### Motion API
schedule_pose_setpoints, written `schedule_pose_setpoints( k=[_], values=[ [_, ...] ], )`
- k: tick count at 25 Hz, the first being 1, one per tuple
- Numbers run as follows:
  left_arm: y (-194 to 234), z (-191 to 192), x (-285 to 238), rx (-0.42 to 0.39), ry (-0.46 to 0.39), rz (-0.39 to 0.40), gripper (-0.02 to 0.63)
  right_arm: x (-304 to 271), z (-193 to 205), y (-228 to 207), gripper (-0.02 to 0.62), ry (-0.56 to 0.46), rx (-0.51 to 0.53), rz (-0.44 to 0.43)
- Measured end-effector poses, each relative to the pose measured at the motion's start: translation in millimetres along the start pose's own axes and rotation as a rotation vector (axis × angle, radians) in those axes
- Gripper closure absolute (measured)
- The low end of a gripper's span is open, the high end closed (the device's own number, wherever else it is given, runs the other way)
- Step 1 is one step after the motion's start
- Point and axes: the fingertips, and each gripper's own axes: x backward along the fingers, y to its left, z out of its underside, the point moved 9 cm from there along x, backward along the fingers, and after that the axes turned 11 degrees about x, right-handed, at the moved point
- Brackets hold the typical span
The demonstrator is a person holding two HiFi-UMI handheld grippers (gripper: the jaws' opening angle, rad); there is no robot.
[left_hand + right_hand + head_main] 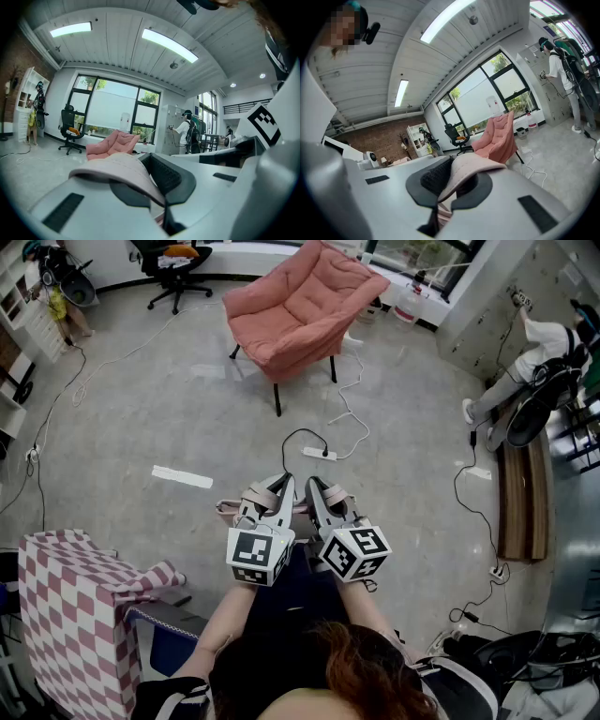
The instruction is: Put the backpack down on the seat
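I hold a pale pink backpack (232,510) up off the floor by its straps, close in front of me. My left gripper (274,495) is shut on one pink strap (125,169), which lies folded over its jaws. My right gripper (322,493) is shut on the other strap (472,168) in the same way. Most of the bag hangs hidden under the two grippers. The seat, a pink padded armchair (305,304) on dark legs, stands empty some way ahead of me; it also shows as the armchair (112,143) in the left gripper view and the armchair (499,136) in the right one.
A power strip (321,454) with trailing cables lies on the floor between me and the armchair. A white strip (183,477) lies to the left. A checkered cloth (75,601) covers something at my left. A black office chair (173,266), a bench (525,498) and a person (530,357) stand around.
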Motion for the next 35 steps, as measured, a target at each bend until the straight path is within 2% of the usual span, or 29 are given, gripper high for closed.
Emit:
schedule_pose_setpoints(
  k=[6,10,13,23,35],
  values=[
    [-12.0,3.0,-3.8,-0.009,0.003,-0.001,0.589,10.5,2.6,-7.3,0.562,0.003,0.006,0.007],
    [-17.8,6.4,-14.5,0.004,0.008,0.004,0.589,10.5,0.7,-21.8,0.561,-0.011,-0.041,0.000],
    [-20.1,7.2,-25.8,0.013,0.014,-0.004,0.589,6.4,-1.7,-33.2,0.561,0.004,-0.037,-0.010],
    [-29.0,7.4,-86.7,0.016,0.018,-0.031,0.589,-16.7,-12.4,-93.3,0.561,0.023,-0.066,-0.043],
    [-52.6,21.1,-150.7,0.034,-0.032,-0.080,0.589,-31.0,-24.6,-163.9,0.561,0.045,-0.023,-0.131]
  ],
)
